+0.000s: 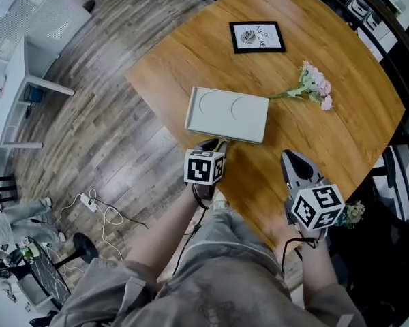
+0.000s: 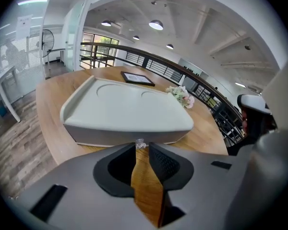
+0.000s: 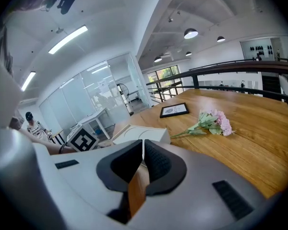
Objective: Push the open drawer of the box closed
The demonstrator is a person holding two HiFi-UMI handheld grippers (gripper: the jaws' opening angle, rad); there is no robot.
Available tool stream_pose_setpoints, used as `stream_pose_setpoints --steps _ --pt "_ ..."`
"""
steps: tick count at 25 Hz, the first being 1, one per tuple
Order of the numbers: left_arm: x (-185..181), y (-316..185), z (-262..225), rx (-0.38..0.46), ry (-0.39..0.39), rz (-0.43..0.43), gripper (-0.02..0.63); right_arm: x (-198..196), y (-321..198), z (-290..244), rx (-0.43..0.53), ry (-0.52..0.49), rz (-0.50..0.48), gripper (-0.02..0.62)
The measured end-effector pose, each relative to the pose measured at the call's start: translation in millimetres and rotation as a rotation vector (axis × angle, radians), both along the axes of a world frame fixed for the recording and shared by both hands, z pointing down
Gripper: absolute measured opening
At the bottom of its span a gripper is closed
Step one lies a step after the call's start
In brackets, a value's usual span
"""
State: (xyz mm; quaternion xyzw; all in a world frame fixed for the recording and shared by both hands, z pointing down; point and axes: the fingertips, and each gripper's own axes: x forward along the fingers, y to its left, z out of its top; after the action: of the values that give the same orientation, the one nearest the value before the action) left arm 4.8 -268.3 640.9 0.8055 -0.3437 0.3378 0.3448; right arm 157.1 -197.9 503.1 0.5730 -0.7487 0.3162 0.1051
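1 box (image 1: 226, 114), drawer shut, mid worktop (image 1: 354, 53) | 1 knob (image 2: 140, 143) at left tongs (image 1: 215, 144) tips, narrow gap, not gripped | right tongs (image 1: 293, 157) all but together, empty | 1 framed print (image 1: 257, 37) | 1 flower sprig (image 1: 313, 86)

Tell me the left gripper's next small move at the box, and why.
Probably ease the left gripper straight back off the box. Its drawer front already looks flush, and the small clear knob sits at the tips of the parted jaws, unpinched, so nothing seems left to push.
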Motion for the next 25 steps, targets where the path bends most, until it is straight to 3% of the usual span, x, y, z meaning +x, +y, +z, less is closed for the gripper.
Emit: stream_pose_setpoints --steps 8,17,23,25 --pt "-20.4 0.6 -57.0 0.109 0.030 -0.012 0.072 -8.5 -2.2 -54.9 0.107 0.026 -0.029 0.038" --pt "-44.4 -2.8 -156.1 0.314 0.093 0.000 0.036 -25.9 7.1 -151.1 0.325 0.067 -0.068 0.038" --pt "-48.6 5.4 -235.9 0.551 0.049 0.081 0.029 -33.3 24.7 -203.2 0.424 0.069 -0.069 0.038" --pt "-47.5 11.1 -260.1 0.600 0.067 0.094 0.028 -34.8 30.5 -216.8 0.453 0.062 -0.075 0.038"
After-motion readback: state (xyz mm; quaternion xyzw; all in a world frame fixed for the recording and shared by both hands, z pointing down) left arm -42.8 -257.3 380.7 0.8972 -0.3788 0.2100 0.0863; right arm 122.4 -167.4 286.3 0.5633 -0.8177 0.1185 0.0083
